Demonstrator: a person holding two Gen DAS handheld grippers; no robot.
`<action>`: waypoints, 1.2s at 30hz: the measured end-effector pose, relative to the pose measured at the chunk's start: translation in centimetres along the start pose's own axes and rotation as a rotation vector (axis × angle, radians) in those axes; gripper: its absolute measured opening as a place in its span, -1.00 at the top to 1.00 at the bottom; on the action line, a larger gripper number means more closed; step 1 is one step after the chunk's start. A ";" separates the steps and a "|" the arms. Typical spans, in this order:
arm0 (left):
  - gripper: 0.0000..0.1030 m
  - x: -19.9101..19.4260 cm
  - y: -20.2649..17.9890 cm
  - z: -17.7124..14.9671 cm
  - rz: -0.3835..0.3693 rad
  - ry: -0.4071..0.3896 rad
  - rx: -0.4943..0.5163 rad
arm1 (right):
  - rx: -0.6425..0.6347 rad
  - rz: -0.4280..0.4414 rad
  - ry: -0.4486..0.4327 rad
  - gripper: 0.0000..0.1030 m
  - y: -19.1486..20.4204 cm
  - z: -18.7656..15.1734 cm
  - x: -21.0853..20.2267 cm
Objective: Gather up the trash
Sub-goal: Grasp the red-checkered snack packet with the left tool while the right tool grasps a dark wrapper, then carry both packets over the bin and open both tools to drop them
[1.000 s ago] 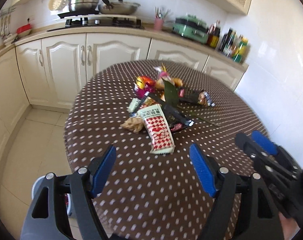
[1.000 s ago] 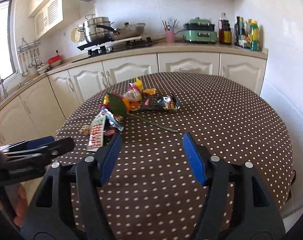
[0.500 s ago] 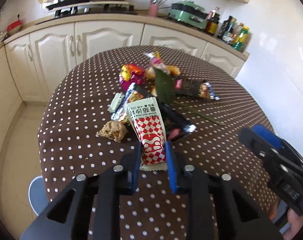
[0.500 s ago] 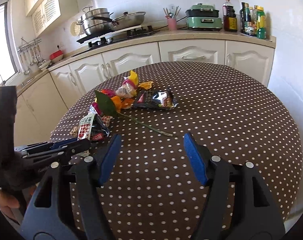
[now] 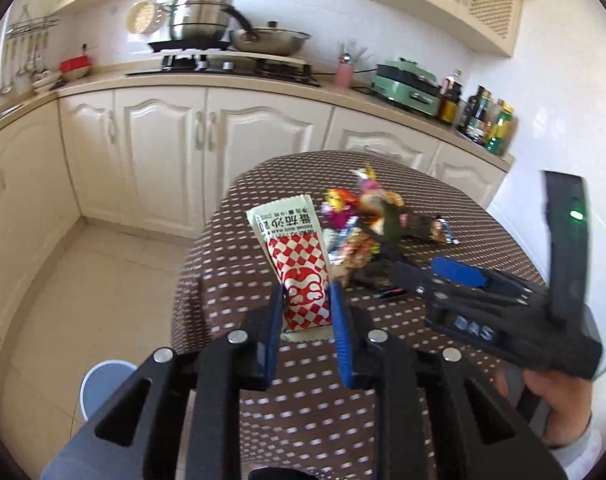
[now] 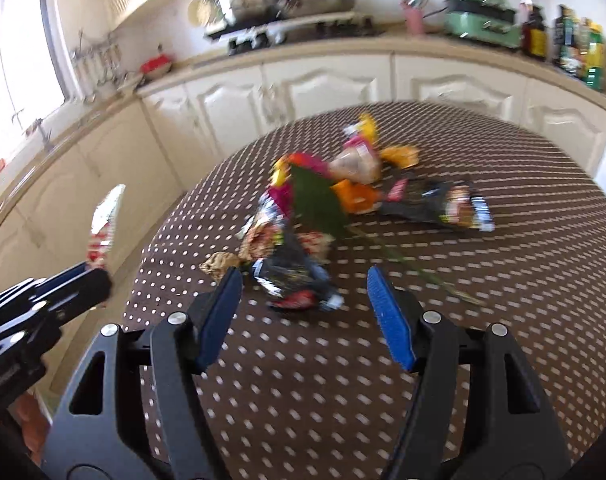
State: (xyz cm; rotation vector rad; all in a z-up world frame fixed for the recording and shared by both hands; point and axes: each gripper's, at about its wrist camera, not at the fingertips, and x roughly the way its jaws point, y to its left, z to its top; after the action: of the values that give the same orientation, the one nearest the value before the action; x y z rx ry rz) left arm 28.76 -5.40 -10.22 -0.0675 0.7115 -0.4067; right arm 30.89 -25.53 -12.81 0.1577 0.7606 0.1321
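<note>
My left gripper (image 5: 306, 304) is shut on a red-and-white checked sachet (image 5: 297, 256) and holds it upright, lifted off the table; the sachet also shows edge-on in the right wrist view (image 6: 103, 228). A pile of wrappers (image 6: 323, 204) with a green leaf (image 6: 317, 200) lies mid-table. My right gripper (image 6: 303, 300) is open, just short of a black wrapper (image 6: 299, 276) at the pile's near edge. A crumpled brown paper ball (image 6: 219, 264) lies by its left finger.
The round table has a brown polka-dot cloth (image 6: 503, 280). A white bin (image 5: 103, 384) stands on the floor at the table's left. Cream cabinets (image 5: 163, 152) and a counter with a stove, pots and bottles run behind.
My left gripper closed on the checked sachet and lifted it off the table, swinging left. My right gripper moved forward toward the black wrapper, still open.
</note>
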 end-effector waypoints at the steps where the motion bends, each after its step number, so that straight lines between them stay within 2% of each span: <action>1: 0.56 -0.1 0.5 -0.2 0.004 0.002 -0.008 | 0.009 0.005 0.022 -0.26 0.0 0.2 0.9; 3: 0.56 -0.4 1.4 -0.5 0.008 0.005 -0.016 | 0.021 0.020 0.076 -0.18 0.0 0.4 2.4; 4: 0.56 -0.4 1.6 -0.7 0.009 0.008 -0.020 | 0.021 0.038 0.088 0.19 0.0 0.5 2.8; 7: 0.56 -0.5 2.4 -1.0 0.007 0.009 -0.037 | 0.013 0.055 0.108 0.55 0.2 0.5 3.3; 10: 0.56 -0.9 2.8 -1.2 -0.002 0.006 -0.048 | -0.024 0.021 0.077 0.57 0.8 0.1 2.3; 13: 0.56 -1.4 3.2 -1.4 -0.009 -0.003 -0.052 | -0.040 -0.042 -0.008 0.58 1.4 -0.4 0.2; 18: 0.56 -2.9 4.5 -1.9 -0.018 -0.026 -0.067 | -0.046 -0.097 -0.136 0.58 2.6 -1.3 -3.9; 23: 0.56 -4.2 7.2 -2.8 0.003 -0.036 -0.105 | -0.096 -0.030 -0.188 0.58 6.8 -1.0 -5.6; 25: 0.56 -4.7 8.6 -3.4 0.018 -0.037 -0.122 | -0.122 0.020 -0.181 0.58 9.3 -1.0 -5.3; 29: 0.56 -5.3 13.1 -5.3 0.073 -0.017 -0.177 | -0.182 0.130 -0.115 0.57 15.1 -2.1 -2.5; 33: 0.56 -4.9 18.0 -7.6 0.129 0.029 -0.245 | -0.218 0.226 -0.001 0.57 20.4 -4.2 2.7; 36: 0.56 -3.7 23.0 -10.5 0.170 0.094 -0.329 | -0.227 0.267 0.110 0.57 23.6 -6.5 7.7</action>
State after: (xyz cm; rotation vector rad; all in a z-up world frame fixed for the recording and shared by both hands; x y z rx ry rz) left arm 27.30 17.97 -20.39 -0.2977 0.8651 -0.1273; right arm 30.47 -0.40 -18.17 0.0352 0.8260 0.4819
